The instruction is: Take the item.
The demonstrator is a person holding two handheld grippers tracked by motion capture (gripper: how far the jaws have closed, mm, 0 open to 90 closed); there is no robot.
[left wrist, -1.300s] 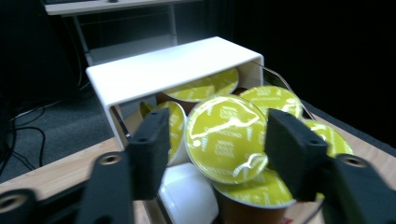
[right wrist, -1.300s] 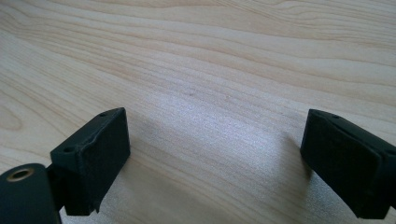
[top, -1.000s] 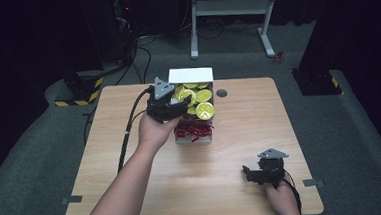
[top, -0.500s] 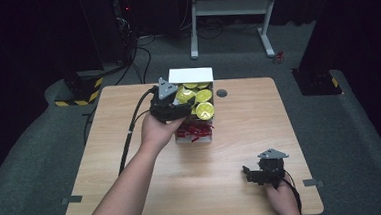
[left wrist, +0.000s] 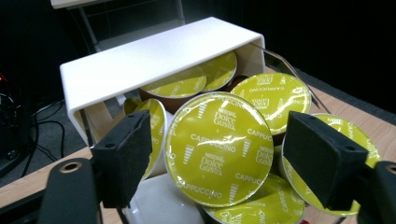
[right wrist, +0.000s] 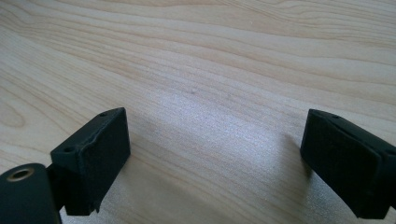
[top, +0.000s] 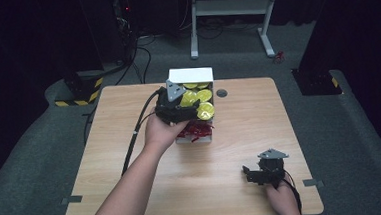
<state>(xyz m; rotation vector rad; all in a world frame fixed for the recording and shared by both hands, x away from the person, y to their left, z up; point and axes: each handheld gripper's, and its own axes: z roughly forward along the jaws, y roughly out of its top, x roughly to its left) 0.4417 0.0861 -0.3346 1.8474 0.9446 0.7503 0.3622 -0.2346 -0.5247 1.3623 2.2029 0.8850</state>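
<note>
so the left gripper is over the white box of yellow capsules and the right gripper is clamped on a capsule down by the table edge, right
Not quite. The right gripper holds nothing: the right gripper view shows its jaws open over bare table. The left gripper is indeed at the white box of yellow capsules, its jaws having just been opening.

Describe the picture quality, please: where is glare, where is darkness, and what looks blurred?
High view: the room around the table is very dark, and the picture is soft. Left gripper view: bright glare streaks cross the foil lid of the front capsule; the near pads are slightly out of focus. Right gripper view: a pale sheen lies on the wood between the open jaws, and soft shadows sit beside the pads.
</note>
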